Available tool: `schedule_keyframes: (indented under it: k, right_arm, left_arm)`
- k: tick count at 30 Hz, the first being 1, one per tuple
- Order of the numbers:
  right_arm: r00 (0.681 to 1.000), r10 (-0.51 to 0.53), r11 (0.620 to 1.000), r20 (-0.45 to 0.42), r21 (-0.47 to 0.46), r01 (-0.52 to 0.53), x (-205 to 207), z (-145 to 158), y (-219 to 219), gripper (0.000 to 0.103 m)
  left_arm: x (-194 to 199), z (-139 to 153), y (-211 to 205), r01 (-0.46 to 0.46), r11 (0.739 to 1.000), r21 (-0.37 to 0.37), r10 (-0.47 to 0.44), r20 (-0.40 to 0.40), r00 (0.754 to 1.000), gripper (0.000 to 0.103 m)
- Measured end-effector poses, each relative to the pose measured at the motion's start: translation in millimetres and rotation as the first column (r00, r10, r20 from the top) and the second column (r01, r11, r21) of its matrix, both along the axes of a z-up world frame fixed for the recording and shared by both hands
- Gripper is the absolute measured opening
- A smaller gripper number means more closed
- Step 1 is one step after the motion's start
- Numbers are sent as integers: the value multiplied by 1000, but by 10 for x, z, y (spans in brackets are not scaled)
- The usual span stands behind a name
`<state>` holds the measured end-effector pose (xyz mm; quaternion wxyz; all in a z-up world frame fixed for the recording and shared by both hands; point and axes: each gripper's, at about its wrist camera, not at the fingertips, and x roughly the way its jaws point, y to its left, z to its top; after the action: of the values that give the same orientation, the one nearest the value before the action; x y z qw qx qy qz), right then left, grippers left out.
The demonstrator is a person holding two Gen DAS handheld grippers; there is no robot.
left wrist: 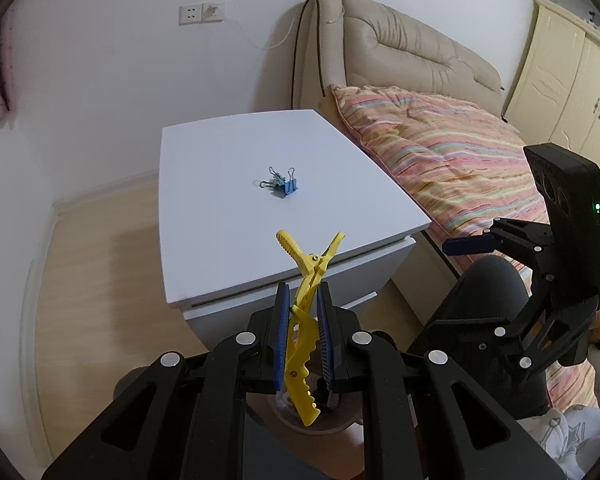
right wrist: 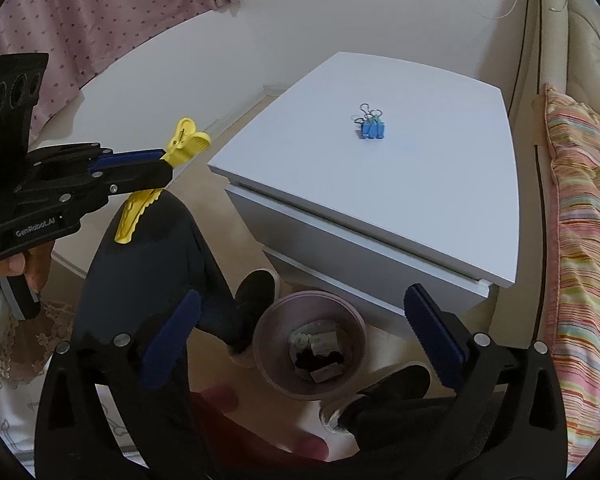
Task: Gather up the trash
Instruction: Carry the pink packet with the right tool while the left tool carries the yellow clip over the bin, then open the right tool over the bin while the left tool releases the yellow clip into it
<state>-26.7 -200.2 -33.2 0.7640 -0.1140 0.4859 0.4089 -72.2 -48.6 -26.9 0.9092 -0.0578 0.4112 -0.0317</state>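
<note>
My left gripper [left wrist: 303, 300] is shut on a yellow plastic hair clip [left wrist: 305, 320] and holds it above the floor in front of the white nightstand [left wrist: 228, 232]. The clip also shows in the right wrist view [right wrist: 156, 184], held by the left gripper [right wrist: 156, 162]. Blue binder clips [left wrist: 282, 184] lie together on the nightstand top, also in the right wrist view [right wrist: 371, 125]. My right gripper [right wrist: 300, 332] is open and empty above a pink trash bin [right wrist: 268, 344] on the floor that holds scraps. The bin's rim shows under the left gripper [left wrist: 320, 426].
A bed with a striped quilt [left wrist: 452, 152] stands right of the nightstand. The person's knees [right wrist: 148, 272] and dark slippers [right wrist: 256, 292] are beside the bin. A pink curtain [right wrist: 100, 12] hangs at left. A cream wardrobe [left wrist: 572, 88] stands at far right.
</note>
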Motion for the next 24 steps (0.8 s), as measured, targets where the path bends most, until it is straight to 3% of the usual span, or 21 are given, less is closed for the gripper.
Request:
schedule_keyframes:
  k: [13, 24]
  right_arm:
    - [990, -127, 992, 58, 5, 127, 152, 125, -308, 100]
    - [974, -221, 975, 44, 24, 220, 256, 86, -647, 100]
  left_arm:
    - [92, -75, -206, 72, 997, 10, -72, -19, 997, 14]
    - [169, -245, -479, 150, 988, 27, -147, -84, 986, 14]
